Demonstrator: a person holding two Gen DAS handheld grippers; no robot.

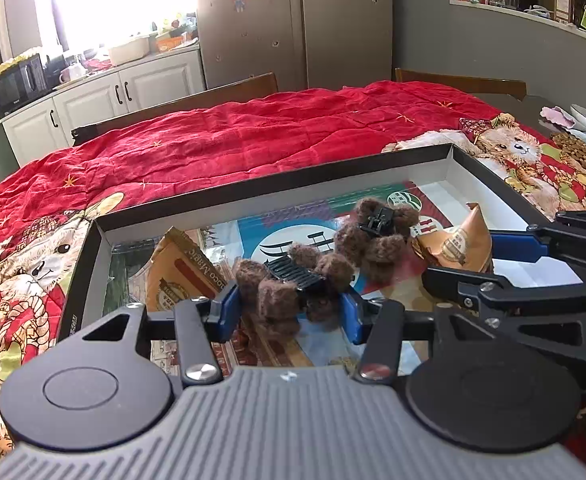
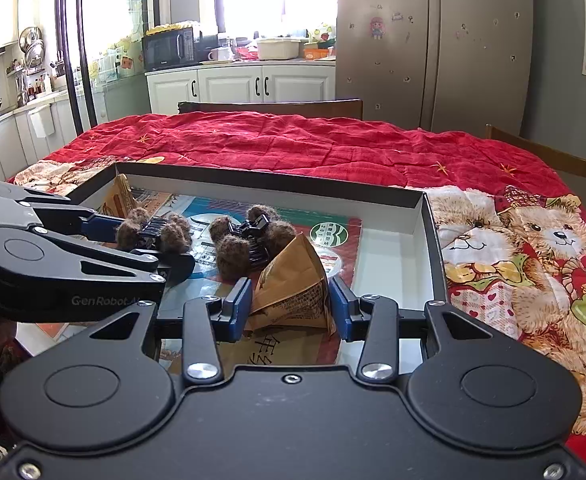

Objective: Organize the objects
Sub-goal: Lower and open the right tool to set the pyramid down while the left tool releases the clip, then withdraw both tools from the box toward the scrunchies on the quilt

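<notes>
While left view hides it, microwave visible.

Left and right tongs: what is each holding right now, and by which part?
Left tongs pinch the near fuzzy brown hair claw across its sides. Right tongs bracket the tan snack packet at its lower sides; contact unclear.

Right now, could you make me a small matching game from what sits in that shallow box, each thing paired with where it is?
Things:
1. near fuzzy brown hair clip
2. far fuzzy brown hair clip
3. crinkled tan snack packet
4. flat orange-tan sachet

Places:
A. between the right gripper fingers
B. lying free mid-box
C. between the left gripper fingers
D. at the box's left side

Pairs: 1-C, 2-B, 3-A, 4-D
</notes>
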